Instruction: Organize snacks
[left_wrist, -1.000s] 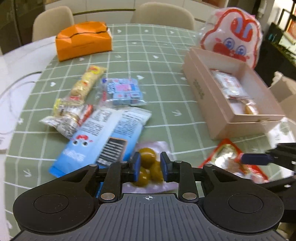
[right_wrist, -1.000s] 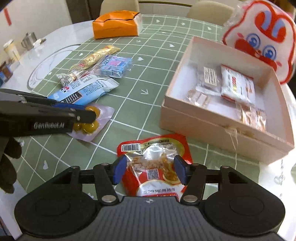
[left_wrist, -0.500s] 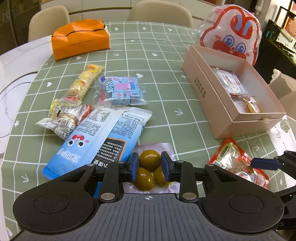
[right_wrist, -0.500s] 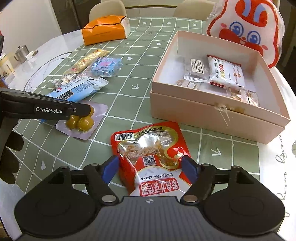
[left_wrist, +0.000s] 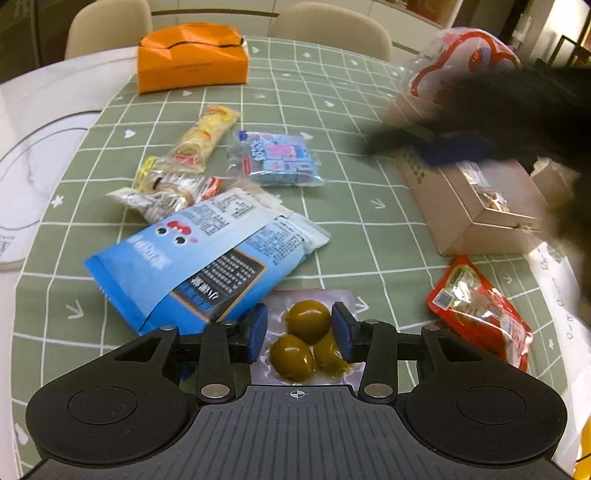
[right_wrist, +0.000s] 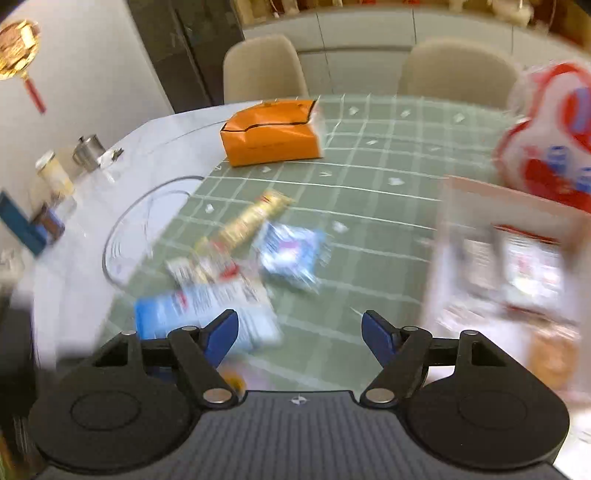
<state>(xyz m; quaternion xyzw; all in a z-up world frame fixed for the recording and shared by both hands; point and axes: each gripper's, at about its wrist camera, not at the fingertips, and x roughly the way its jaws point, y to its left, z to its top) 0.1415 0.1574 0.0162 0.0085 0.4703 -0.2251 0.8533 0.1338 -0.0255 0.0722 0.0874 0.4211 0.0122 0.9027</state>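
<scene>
Since half a second ago, the right gripper has been lifted off the red pouch and swung leftward, fingers wide and empty; the left gripper has been opened around the olive pack, which lies on the bench, untouched. Soft, light, slippery film is expected, so the flat sealed edge should be pinched. Several small packets are seen in the pink box, though blur probably hides others.
</scene>
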